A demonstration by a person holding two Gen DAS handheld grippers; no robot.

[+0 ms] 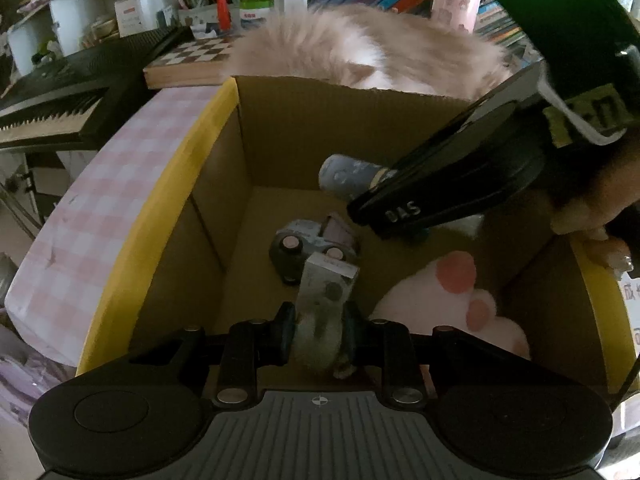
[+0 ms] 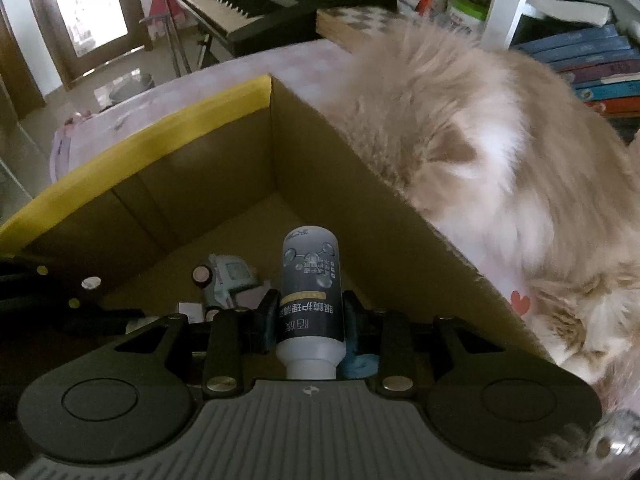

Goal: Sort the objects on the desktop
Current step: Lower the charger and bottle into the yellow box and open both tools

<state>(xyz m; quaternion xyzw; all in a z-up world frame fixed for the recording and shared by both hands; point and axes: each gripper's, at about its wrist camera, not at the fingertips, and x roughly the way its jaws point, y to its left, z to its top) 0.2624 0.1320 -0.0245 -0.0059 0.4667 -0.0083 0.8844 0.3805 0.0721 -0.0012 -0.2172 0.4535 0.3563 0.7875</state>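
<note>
An open cardboard box (image 1: 168,184) with yellow-taped rims fills both views. On its floor lie a grey toy car (image 1: 304,248) and a white plush paw with pink pads (image 1: 452,304). My left gripper (image 1: 318,320) is shut on a small grey-white carton (image 1: 326,284), held over the box interior just above the car. My right gripper (image 2: 310,312) is shut on a bottle with a dark label (image 2: 310,280), its white neck toward the camera, also inside the box opening. In the left wrist view that bottle (image 1: 348,174) pokes out from the right gripper at upper right. The toy car (image 2: 226,280) lies below the bottle.
A fluffy cream cat (image 2: 480,140) presses against the box's far wall, its fur (image 1: 360,52) over the rim. The box stands on a pink checked cloth (image 1: 100,208). A chessboard (image 1: 192,56), a keyboard piano (image 1: 52,108) and shelves of books (image 2: 592,60) lie beyond.
</note>
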